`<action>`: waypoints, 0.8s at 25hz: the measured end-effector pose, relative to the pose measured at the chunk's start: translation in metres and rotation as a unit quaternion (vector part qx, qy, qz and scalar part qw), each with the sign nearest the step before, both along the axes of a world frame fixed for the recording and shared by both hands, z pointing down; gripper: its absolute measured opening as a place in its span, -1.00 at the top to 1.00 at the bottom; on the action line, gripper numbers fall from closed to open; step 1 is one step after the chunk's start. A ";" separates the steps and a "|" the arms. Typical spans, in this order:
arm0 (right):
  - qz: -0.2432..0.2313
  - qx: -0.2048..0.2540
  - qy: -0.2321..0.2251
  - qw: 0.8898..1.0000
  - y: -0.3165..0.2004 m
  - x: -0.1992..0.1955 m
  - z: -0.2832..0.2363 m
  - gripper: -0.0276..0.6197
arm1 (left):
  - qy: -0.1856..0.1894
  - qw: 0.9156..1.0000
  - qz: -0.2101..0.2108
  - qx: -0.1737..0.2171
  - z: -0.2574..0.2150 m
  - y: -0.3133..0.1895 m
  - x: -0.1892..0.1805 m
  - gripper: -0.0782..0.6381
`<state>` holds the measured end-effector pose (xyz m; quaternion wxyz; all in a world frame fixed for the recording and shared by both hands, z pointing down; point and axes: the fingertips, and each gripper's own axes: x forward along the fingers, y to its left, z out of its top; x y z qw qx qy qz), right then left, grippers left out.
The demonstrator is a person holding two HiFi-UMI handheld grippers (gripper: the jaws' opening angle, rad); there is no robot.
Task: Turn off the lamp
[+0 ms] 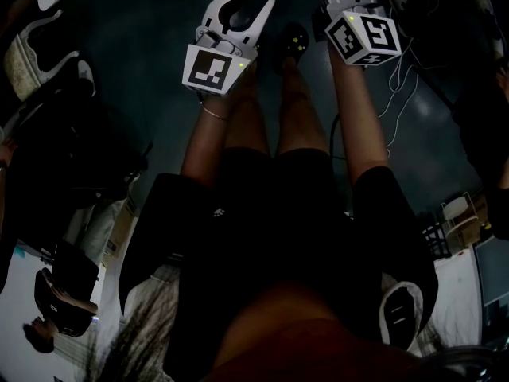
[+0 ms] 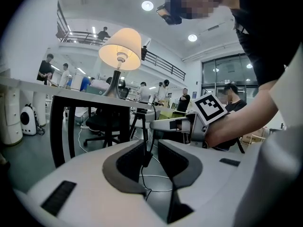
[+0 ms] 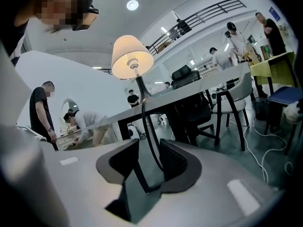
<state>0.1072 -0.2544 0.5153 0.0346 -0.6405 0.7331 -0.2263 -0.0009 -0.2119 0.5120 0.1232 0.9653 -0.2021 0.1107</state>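
Several people (image 2: 46,70), one chair (image 2: 102,123) behind lamp (image 2: 120,48) table (image 2: 28,85)

Both forearms (image 1: 208,138) reach forward side by side; left gripper (image 2: 151,145) and right gripper (image 3: 149,148) hold fingers apart.

Head view looks down; gripper views both face the lamp (image 2: 120,48).
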 end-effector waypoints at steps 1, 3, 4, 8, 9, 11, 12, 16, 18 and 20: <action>0.001 -0.002 0.003 1.000 -0.001 0.000 0.002 0.55 | -0.001 1.000 -0.001 0.000 0.001 0.001 -0.001 0.57; 0.003 -0.004 0.006 1.000 -0.004 0.002 0.003 0.56 | -0.004 1.000 -0.004 -0.002 0.002 0.001 -0.004 0.57; 0.004 -0.005 0.006 1.000 -0.006 0.003 0.002 0.64 | -0.007 1.000 -0.005 -0.002 0.002 0.001 -0.005 0.57; -0.003 -0.009 0.008 1.000 -0.013 0.003 -0.008 0.80 | -0.014 1.000 -0.005 -0.003 -0.006 -0.006 -0.006 0.57; -0.006 -0.010 0.007 1.000 -0.013 0.002 -0.011 0.81 | -0.015 1.000 -0.006 -0.003 -0.006 -0.007 -0.006 0.57; -0.011 -0.008 -0.001 1.000 -0.011 0.001 -0.015 0.87 | -0.017 1.000 -0.014 -0.004 -0.003 -0.010 -0.006 0.57; -0.013 -0.007 -0.007 1.000 -0.009 0.001 -0.017 0.88 | -0.019 1.000 -0.017 -0.006 0.000 -0.010 -0.006 0.57; -0.021 -0.005 -0.032 0.999 -0.001 0.001 -0.023 0.88 | -0.025 0.999 -0.004 -0.020 0.010 -0.006 -0.003 0.57; -0.024 -0.003 -0.044 0.999 0.003 0.002 -0.027 0.88 | -0.032 0.999 -0.002 -0.023 0.017 -0.006 -0.001 0.57; -0.026 0.002 -0.063 0.998 0.006 0.002 -0.033 0.88 | -0.041 0.999 -0.002 -0.023 0.025 -0.006 -0.001 0.57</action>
